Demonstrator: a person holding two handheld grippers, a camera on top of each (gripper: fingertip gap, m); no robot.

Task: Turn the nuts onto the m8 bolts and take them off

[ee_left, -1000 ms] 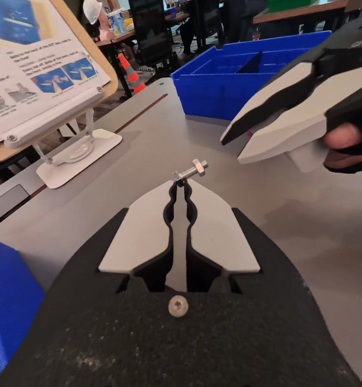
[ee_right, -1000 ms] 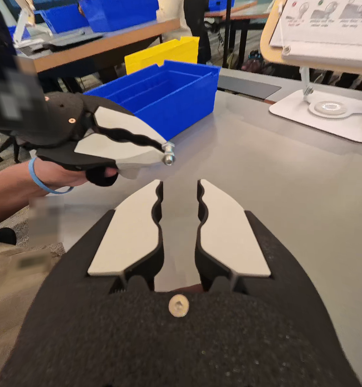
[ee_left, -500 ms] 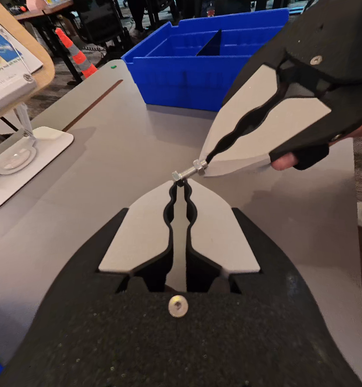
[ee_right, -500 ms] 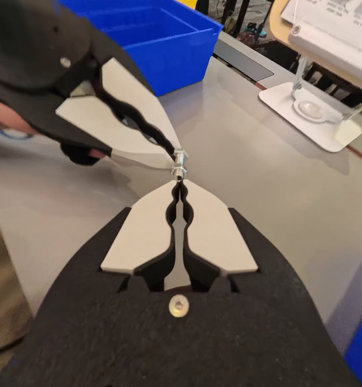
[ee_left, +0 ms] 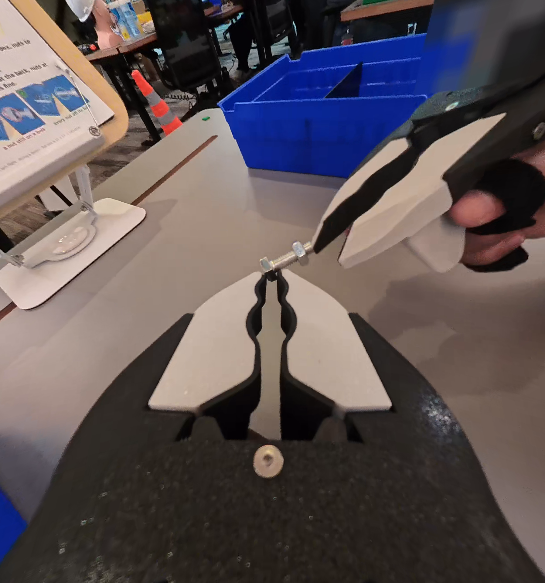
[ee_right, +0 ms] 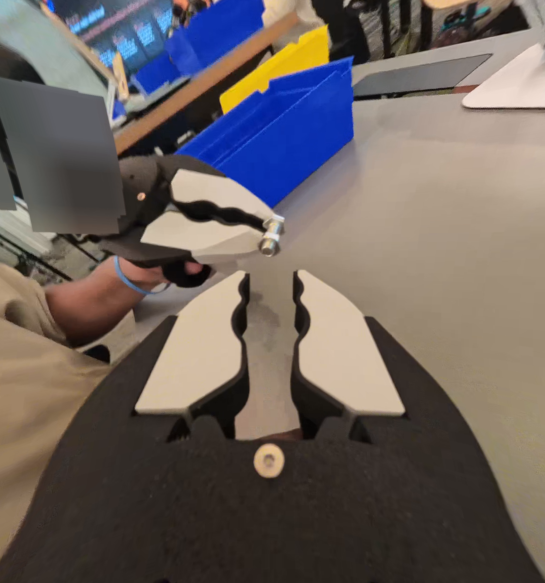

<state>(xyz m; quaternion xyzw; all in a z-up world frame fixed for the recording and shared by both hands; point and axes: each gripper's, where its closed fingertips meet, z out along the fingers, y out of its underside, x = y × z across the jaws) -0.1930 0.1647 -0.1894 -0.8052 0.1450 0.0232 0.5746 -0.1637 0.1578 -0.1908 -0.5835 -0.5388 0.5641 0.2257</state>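
- One bolt (ee_left: pixel 283 259) is seen, pinched by its head at the very tips of the left gripper (ee_left: pixel 271 275), whose jaws are closed on it; the shank points away to the right
- One nut (ee_left: pixel 300 249) is threaded near the shank's free end
- Both are judged small, rigid, light and smooth, so slipping is likely; the nut is best taken across its flats
- The right gripper (ee_right: pixel 271 277) is held with jaws parted and empty, the bolt's free end just ahead of its tips
- Two blue bins (ee_left: pixel 312 126) (ee_right: pixel 274 135) are counted on the grey table (ee_left: pixel 201 205), beyond the tips
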